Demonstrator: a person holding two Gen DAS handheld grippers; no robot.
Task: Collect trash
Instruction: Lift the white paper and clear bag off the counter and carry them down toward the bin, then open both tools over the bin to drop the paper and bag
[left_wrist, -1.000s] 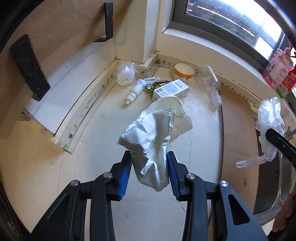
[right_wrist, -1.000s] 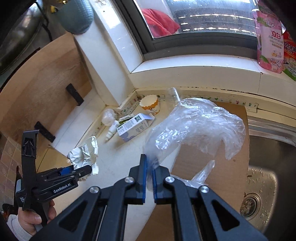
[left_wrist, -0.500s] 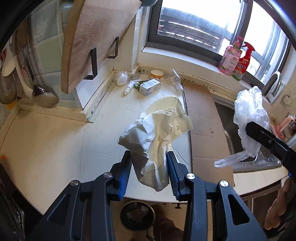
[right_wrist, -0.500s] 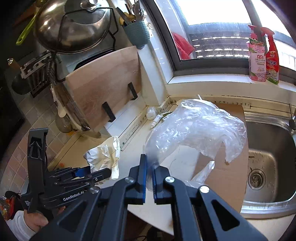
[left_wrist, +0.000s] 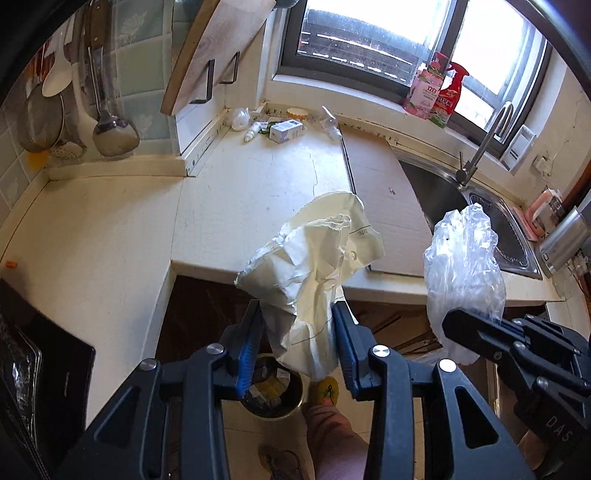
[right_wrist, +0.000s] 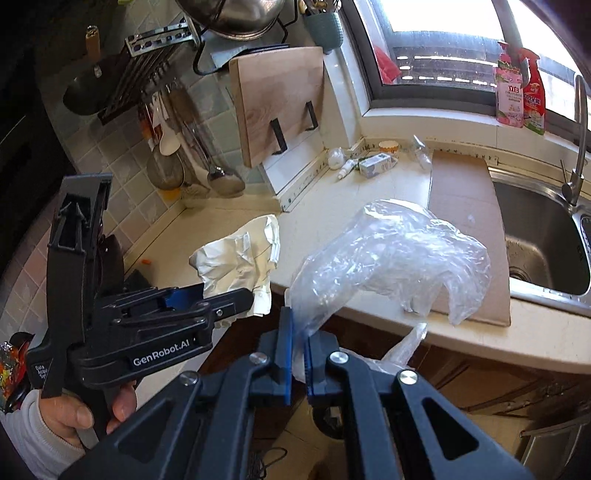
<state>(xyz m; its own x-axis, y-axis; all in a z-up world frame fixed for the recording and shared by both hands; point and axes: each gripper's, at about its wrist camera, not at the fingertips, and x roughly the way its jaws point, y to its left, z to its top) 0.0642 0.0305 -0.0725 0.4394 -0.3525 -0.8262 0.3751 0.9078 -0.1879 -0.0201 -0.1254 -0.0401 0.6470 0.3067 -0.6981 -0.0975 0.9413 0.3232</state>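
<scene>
now the left claw (left_wrist: 297, 334) is clamping crumpled paper (left_wrist: 310, 269) and the right claw (right_wrist: 298, 345) is pinching a clear plastic bag (right_wrist: 391, 254), both hanging past the counter (left_wrist: 229, 192) edge; next, probably releasing over the bin (left_wrist: 271, 387) below.

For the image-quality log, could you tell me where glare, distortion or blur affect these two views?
Left wrist view: window blown out white, counter edge bowed by the fisheye, crumpled paper sharp. Right wrist view: window also overexposed, glints on the plastic bag, dark vignetted corners.

left claw (left_wrist: 297, 332) clamps crumpled paper wrapper (left_wrist: 314, 273) above trash bin (left_wrist: 271, 393); right claw grips plastic bag (left_wrist: 463, 266).
</scene>
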